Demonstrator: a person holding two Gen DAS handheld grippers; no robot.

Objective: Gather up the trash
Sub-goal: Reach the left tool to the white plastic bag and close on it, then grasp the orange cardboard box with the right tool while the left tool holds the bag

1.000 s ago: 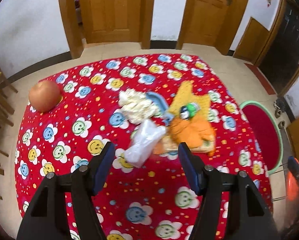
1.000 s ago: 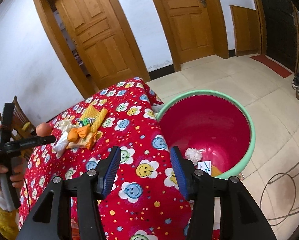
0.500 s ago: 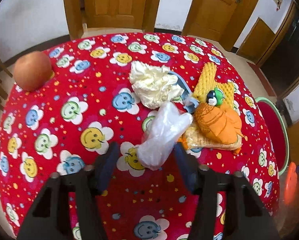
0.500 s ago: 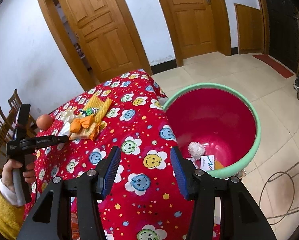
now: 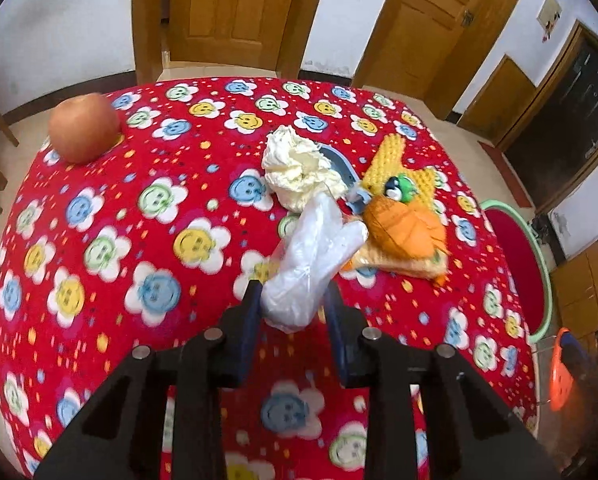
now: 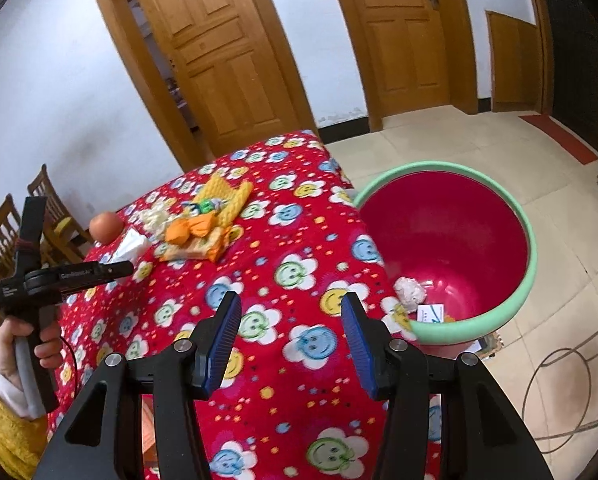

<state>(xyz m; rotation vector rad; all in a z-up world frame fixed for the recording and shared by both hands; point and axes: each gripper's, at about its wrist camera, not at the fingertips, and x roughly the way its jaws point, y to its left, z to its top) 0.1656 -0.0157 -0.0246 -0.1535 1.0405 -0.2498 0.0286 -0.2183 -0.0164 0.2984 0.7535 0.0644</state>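
Your left gripper (image 5: 293, 306) has just been closing: its jaws now pinch the near end of the clear bag (image 5: 313, 262), which lies mid-table just beside the tissue wad (image 5: 299, 170) and orange wrapper (image 5: 405, 230). Your right gripper (image 6: 291, 334) hovers half open, holding nothing, above the table's bin-side edge. The bin (image 6: 533, 248) stands beside that edge; an apple (image 5: 83, 127) sits at the far left corner.
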